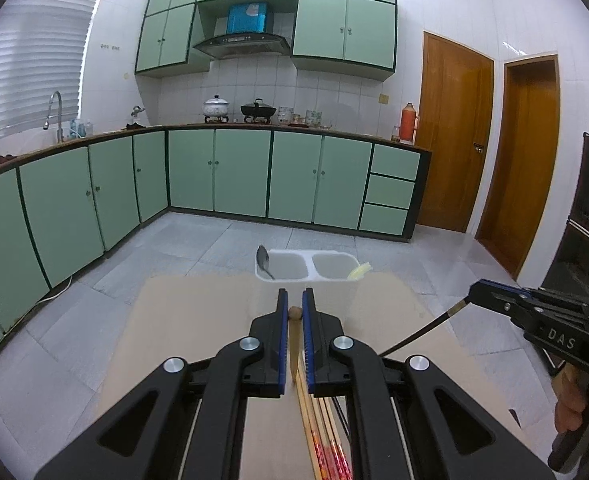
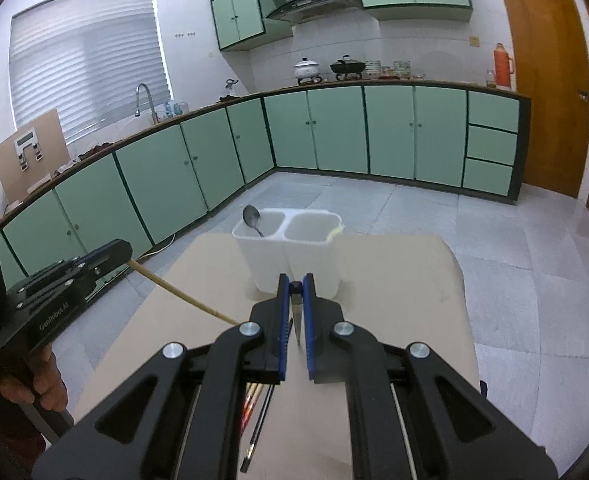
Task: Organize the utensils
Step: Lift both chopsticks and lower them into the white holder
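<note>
The left gripper [image 1: 295, 312] is clenching a pale wooden chopstick [image 1: 294, 344], whose rounded end is poking up between the blue pads while the rest is slanting down out of sight under the jaws. The right gripper [image 2: 295, 294] is clamping a thin black chopstick [image 2: 297, 320] the same way, its dark tip sitting just between the fingertips. Ahead of both tools, a white two-compartment holder [image 2: 294, 256] is standing at the far edge of the tan board [image 2: 406, 280]. A metal spoon [image 2: 251, 218] is leaning in its left compartment, bowl up; something pale yellow [image 1: 360, 271] is sticking over the right rim, too small to identify. More chopsticks [image 1: 326, 436], some wooden with red markings, are lying on the board beneath the grippers, mostly hidden by the black linkage. A hand [image 2: 34, 388] is gripping the left tool's handle at the frame's edge, partly cut off.
</note>
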`<act>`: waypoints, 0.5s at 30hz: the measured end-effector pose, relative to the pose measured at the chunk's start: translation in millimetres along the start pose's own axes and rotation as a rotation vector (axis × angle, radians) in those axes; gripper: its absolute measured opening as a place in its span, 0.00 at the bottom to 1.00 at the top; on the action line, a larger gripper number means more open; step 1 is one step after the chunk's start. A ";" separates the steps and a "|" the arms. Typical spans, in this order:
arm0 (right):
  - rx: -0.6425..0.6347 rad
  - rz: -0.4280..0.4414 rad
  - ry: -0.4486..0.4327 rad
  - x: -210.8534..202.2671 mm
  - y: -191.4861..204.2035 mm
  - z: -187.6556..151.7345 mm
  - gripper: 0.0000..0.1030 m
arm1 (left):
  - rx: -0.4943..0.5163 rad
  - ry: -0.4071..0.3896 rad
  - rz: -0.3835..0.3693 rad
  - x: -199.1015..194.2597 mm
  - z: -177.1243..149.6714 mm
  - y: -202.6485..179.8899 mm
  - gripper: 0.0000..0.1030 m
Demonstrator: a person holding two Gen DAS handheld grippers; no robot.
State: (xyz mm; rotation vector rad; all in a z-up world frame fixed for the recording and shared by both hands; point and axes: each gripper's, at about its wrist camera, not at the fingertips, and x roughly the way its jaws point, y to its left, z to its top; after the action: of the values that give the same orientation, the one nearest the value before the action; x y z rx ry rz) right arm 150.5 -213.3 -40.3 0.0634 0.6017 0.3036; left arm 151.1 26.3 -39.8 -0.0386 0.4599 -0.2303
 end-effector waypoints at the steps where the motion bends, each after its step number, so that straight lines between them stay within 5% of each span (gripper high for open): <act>1: -0.006 0.004 0.001 1.7 0.6 5.8 0.06 | 0.000 -0.003 -0.001 0.6 2.5 1.1 0.06; 15: -0.037 0.041 -0.013 6.3 1.7 54.4 0.06 | 0.001 -0.044 -0.018 -4.3 33.0 3.2 0.06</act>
State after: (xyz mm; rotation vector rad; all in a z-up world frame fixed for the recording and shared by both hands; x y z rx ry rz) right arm 185.8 -208.2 1.3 0.0425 0.5828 0.3539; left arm 162.7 29.9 -8.7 -0.0471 0.4156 -0.2466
